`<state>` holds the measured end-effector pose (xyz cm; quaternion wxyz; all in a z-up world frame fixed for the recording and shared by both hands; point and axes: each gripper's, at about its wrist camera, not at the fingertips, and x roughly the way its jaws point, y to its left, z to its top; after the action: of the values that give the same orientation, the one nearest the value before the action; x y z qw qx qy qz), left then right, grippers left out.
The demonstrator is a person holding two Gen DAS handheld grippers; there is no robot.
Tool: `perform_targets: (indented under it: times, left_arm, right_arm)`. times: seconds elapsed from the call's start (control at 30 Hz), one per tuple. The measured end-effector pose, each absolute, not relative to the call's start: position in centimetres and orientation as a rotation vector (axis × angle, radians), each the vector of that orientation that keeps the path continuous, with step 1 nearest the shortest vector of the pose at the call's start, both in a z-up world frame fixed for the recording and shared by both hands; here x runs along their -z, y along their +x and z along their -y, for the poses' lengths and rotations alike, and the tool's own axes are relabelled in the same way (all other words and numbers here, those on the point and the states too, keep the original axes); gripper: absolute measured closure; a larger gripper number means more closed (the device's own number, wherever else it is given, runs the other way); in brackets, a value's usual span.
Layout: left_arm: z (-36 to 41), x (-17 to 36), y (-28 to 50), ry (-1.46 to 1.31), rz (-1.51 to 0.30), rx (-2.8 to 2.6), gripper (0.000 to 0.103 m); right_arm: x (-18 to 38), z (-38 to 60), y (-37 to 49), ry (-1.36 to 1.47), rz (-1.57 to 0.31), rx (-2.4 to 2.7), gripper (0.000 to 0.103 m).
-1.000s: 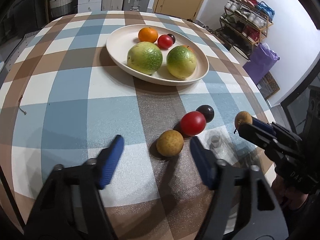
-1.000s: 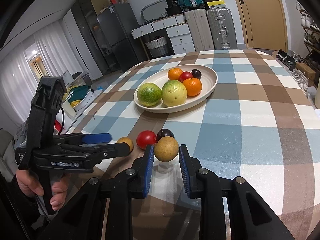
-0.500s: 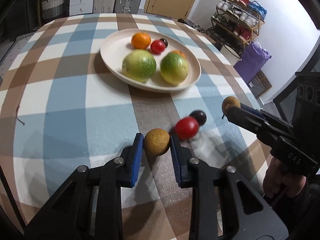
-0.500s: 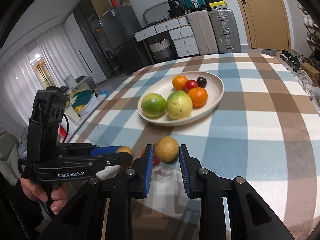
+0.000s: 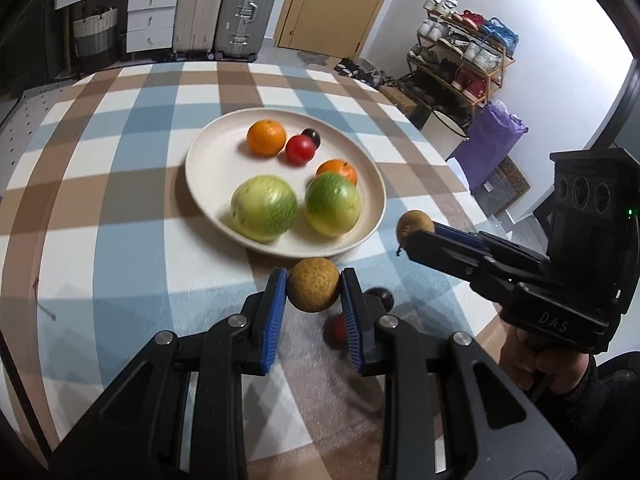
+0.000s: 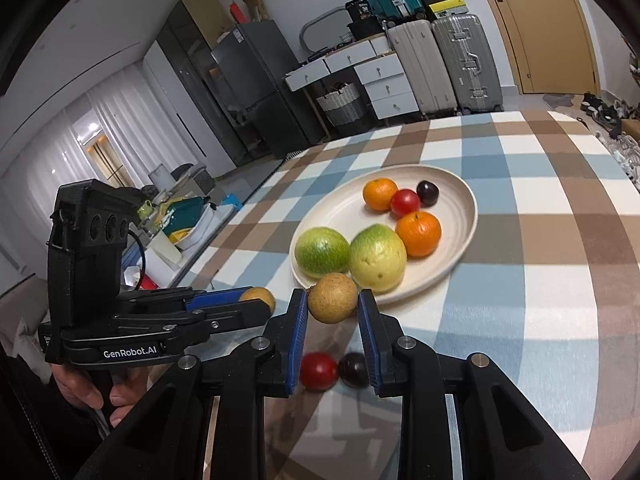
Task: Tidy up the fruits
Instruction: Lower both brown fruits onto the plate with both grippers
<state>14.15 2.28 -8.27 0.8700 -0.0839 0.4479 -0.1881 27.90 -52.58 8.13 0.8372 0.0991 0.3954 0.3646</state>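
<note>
A cream plate (image 5: 208,152) (image 6: 464,216) holds two green fruits, two oranges, a red fruit and a dark plum. My left gripper (image 5: 314,290) is shut on a brown round fruit (image 5: 314,290) and holds it above the table near the plate's front rim. My right gripper (image 6: 333,300) is shut on another brown round fruit (image 6: 333,298), also lifted near the plate's rim; it shows in the left wrist view (image 5: 414,226). A red fruit (image 6: 318,370) and a dark plum (image 6: 354,368) lie on the table below the grippers.
The checked tablecloth (image 5: 120,200) covers a round table. Suitcases (image 5: 224,4) and drawers stand beyond the far edge. A shoe rack (image 5: 460,64) and a purple bag (image 5: 494,136) stand to the right of the table.
My left gripper closed on the brown fruit and lifted it toward the plate. My right gripper carried its brown fruit up and toward the plate. The red fruit and plum stayed on the table.
</note>
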Motion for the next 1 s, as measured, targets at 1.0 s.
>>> perform_targets:
  times: [1.0]
  left_arm:
    - [-0.6, 6.2, 26.3, -0.162, -0.939, 0.418, 0.078]
  right_arm:
    - [-9.5, 50.8, 37.7, 0.233, -0.863, -0.738, 0.077]
